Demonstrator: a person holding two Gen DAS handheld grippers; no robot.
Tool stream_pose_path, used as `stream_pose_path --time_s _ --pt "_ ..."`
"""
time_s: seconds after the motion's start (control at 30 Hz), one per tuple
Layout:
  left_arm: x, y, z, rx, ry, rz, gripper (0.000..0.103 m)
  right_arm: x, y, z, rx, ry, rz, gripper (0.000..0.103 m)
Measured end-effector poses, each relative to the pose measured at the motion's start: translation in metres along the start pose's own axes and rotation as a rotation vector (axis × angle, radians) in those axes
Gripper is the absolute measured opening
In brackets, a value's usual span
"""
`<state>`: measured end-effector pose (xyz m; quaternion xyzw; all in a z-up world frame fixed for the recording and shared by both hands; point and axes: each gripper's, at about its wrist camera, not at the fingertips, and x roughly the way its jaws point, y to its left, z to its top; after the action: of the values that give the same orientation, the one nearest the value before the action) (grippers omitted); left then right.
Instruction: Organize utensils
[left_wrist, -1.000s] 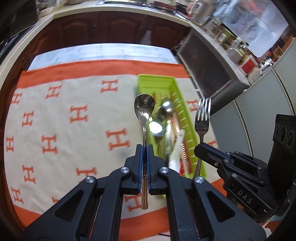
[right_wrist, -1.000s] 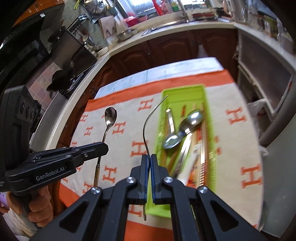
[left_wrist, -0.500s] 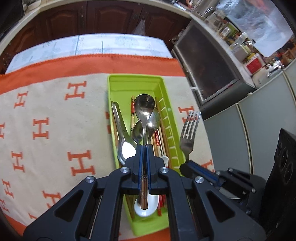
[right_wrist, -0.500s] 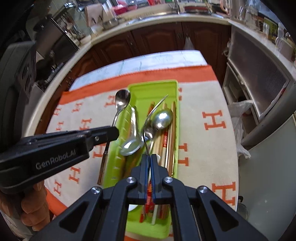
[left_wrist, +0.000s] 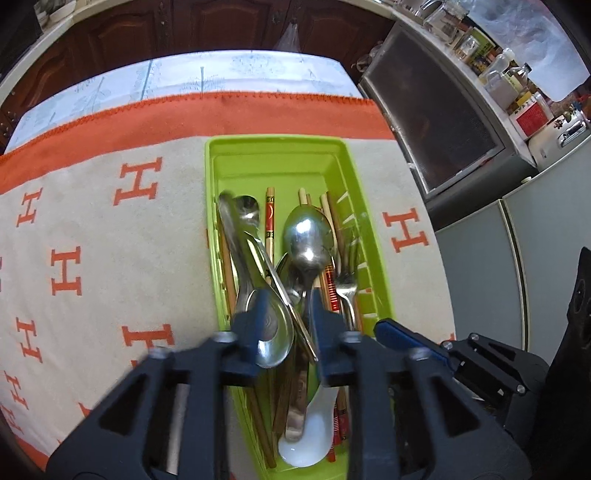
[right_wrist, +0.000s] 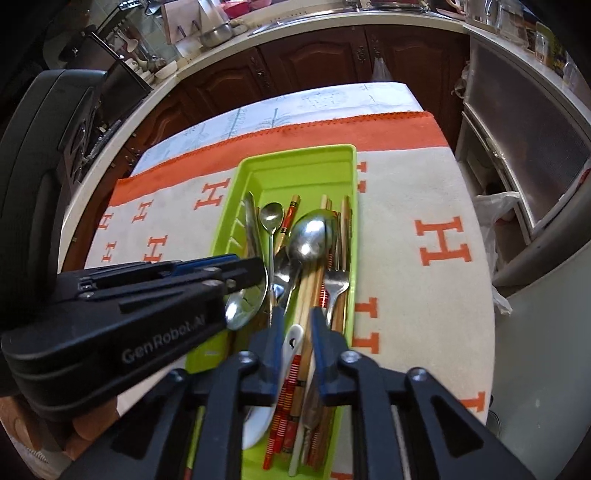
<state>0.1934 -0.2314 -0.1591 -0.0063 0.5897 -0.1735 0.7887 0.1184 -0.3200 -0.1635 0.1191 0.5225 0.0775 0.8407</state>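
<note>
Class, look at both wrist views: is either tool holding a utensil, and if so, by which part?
Neither. The left tool and right tool are both open over the lime-green plastic tray; the utensils lie loose inside it.

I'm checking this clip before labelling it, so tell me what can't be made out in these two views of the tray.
- Left wrist view: the near end of the green tray and the handles there, hidden by the left gripper.
- Right wrist view: the tray's near left side, hidden by the left gripper's body; only a spoon bowl shows.
- Both views: how many chopsticks lie under the pile.
- Left wrist view: counter jar labels, too small.
</note>
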Motion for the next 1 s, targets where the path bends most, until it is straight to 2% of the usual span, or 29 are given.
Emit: stream_pose_path --time_s 0.07,0.1,0.43,0.5,0.57,0.63,0.7,0.83,1.0 --pt "-0.009 0.001 -0.002 -0.001 -0.042 0.0 0.058 -0.002 0.0 -0.002 0.002 -0.012 -0.007 0.026" --pt "-0.015 0.001 -0.003 0.003 -0.067 -0.002 0.061 -0.003 -0.001 -0.003 0.006 -0.011 -0.005 0.026" --pt "-0.037 0.01 -0.026 0.035 -0.114 0.07 0.063 -0.005 0.002 -0.018 0.04 -0.012 0.008 0.027" --pt "-0.04 0.016 -0.035 0.046 -0.119 0.097 0.063 -0.005 0.003 -0.025 0.05 -0.017 0.015 0.031" --pt "-0.041 0.022 -0.045 0.05 -0.114 0.102 0.063 -0.005 0.007 -0.032 0.052 -0.024 0.007 0.045" --pt "-0.041 0.028 -0.054 0.055 -0.106 0.111 0.067 -0.005 0.01 -0.04 0.052 -0.026 0.0 0.049" --pt "-0.041 0.036 -0.065 0.058 -0.09 0.132 0.08 -0.005 0.013 -0.045 0.055 -0.02 0.008 0.049" --pt "-0.046 0.054 -0.083 0.04 -0.094 0.149 0.085 -0.006 0.024 -0.058 0.036 -0.019 -0.014 0.057" --pt "-0.063 0.073 -0.104 0.0 -0.119 0.171 0.09 -0.015 0.039 -0.071 0.02 -0.033 -0.038 0.058"
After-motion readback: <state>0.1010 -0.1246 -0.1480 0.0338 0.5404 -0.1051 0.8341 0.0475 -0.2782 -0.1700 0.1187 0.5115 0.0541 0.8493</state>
